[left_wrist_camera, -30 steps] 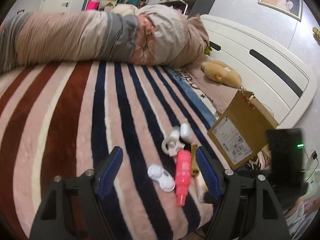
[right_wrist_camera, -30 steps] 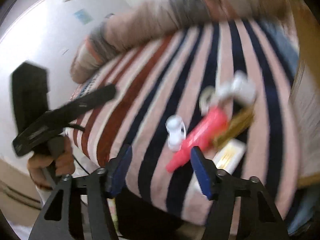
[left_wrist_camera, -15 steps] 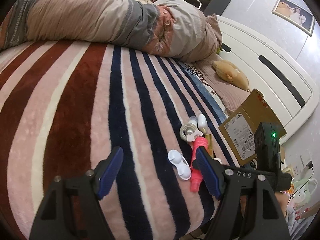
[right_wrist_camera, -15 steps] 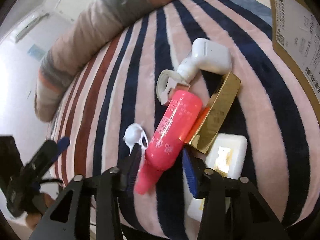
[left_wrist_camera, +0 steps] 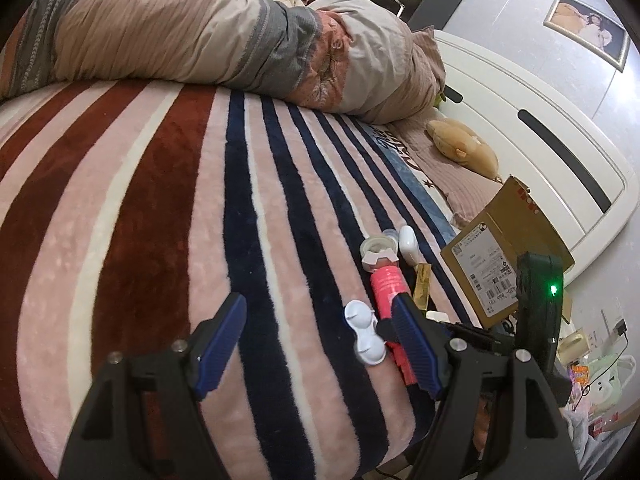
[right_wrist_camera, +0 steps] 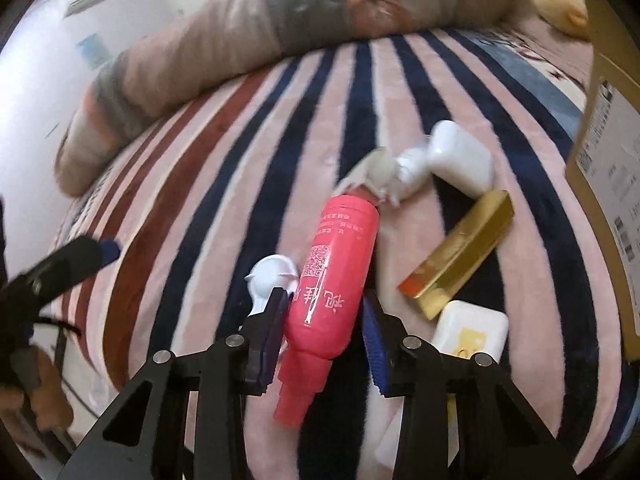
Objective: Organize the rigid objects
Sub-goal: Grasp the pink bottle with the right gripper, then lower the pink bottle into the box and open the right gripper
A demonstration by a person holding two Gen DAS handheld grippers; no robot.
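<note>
Setting: bedroom; bed (left_wrist_camera: 132, 216) under a plush blanket striped pink, navy and maroon, rolled quilt (left_wrist_camera: 208, 36) at the far edge, cardboard box (left_wrist_camera: 504, 256) near the headboard side.

Item 1: pink bottle (right_wrist_camera: 340, 276). Lying on its side near the blanket's near edge, narrow cap end toward the camera, white print and a QR code on its body. Judged rigid plastic, light, smooth and so somewhat slippery; best held across the lower body just above the neck, which is where the right hand-held gripper (right_wrist_camera: 324, 332) has its blue pads (right_wrist_camera: 272, 332) pressed on both sides (clamped on it).

Neighbours: white twin-cup piece (right_wrist_camera: 268, 280) touching the left pad; gold box (right_wrist_camera: 464, 248) and white case (right_wrist_camera: 472, 332) just beside; white bottle (right_wrist_camera: 452, 160) beyond.

Left hand-held gripper (left_wrist_camera: 316, 344): jaws wide apart, holding nothing, hovering over the blanket.
</note>
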